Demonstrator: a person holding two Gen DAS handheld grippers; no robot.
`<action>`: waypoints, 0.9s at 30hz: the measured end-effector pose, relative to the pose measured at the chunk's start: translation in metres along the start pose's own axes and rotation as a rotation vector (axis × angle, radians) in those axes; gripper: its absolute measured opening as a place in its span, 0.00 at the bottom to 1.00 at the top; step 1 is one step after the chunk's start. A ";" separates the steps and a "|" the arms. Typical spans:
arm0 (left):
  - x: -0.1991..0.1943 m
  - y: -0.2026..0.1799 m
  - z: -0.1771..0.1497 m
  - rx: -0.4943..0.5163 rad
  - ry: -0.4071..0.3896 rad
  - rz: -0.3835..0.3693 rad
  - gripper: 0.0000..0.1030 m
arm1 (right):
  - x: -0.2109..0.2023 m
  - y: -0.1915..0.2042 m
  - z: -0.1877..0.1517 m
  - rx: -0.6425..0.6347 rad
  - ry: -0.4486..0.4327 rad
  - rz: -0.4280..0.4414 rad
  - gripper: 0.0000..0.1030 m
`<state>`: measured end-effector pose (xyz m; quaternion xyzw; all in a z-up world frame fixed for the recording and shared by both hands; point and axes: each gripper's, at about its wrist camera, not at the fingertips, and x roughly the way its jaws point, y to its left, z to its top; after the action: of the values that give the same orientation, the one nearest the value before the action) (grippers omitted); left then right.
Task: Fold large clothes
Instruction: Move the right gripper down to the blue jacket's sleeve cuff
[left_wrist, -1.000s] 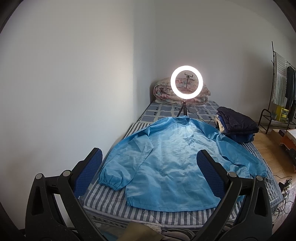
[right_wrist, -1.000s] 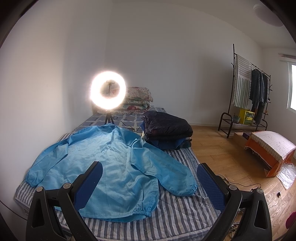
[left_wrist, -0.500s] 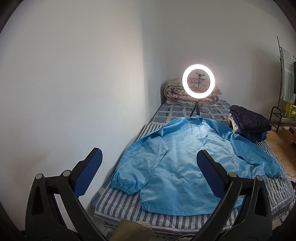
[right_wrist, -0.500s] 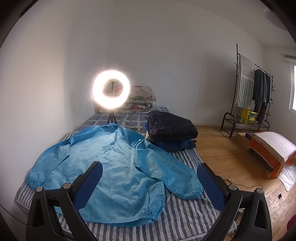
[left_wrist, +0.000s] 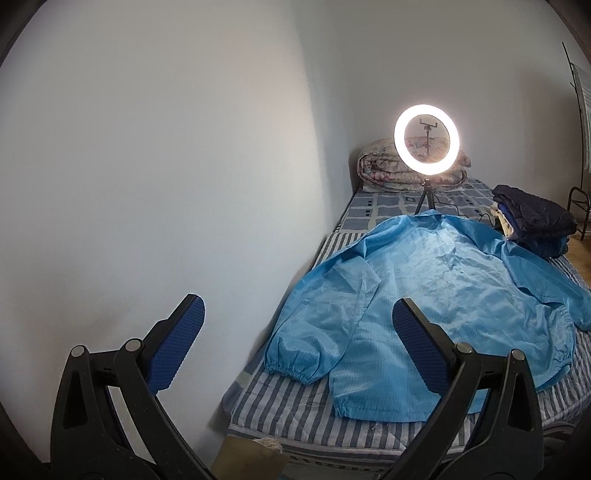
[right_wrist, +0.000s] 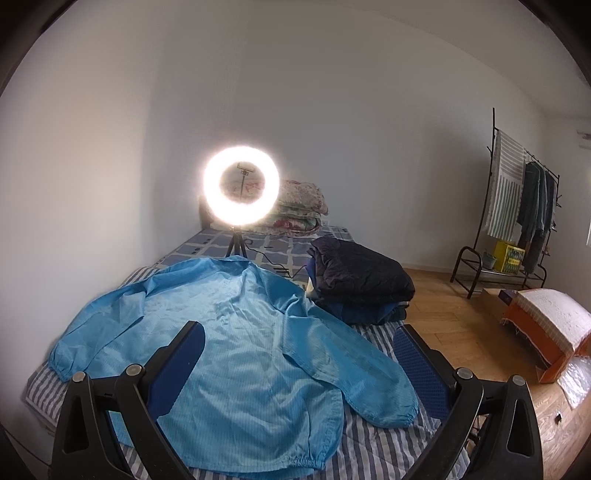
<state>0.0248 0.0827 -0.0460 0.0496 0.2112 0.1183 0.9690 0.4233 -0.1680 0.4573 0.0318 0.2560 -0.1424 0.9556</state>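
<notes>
Swung leftward over the past second, the left tool now frames far more bare wall, with the bed pushed toward its right side. Its two blue-padded fingers stand spread wide apart, gripping nothing. One blue jacket lies flat on the striped bed ahead and to the right of the tool, long axis running away from it, collar at the far end and elastic hem nearest. Two sleeves spread outward; the right one is cut off at the frame's edge. Beyond the collar stands one lit ring light on a small tripod, one rolled floral quilt behind it. One stack of dark folded clothes sits far right of the tool.

From the right tool, fingers likewise parted and empty, the view has edged slightly closer to the bed. The same jacket lies directly ahead and to the left, hem toward the tool, collar pointing at the ring light, whose glare blurs the quilt behind. The near hem is partly hidden by the left finger. The dark stack sits ahead, touching the jacket's right shoulder. Far right stand one clothes rack and one orange box, its contents indistinct.
</notes>
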 end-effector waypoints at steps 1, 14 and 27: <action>0.002 0.002 -0.001 -0.007 0.006 0.003 1.00 | 0.004 0.002 0.001 -0.006 -0.002 0.006 1.00; 0.014 0.034 -0.045 -0.054 0.061 0.087 1.00 | 0.077 0.051 0.031 -0.188 -0.140 0.128 1.00; 0.013 0.058 -0.091 -0.116 0.129 0.057 1.00 | 0.155 0.207 0.041 -0.365 0.062 0.537 0.96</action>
<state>-0.0138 0.1460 -0.1249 -0.0086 0.2643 0.1608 0.9509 0.6309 -0.0154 0.4132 -0.0694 0.2887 0.1642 0.9407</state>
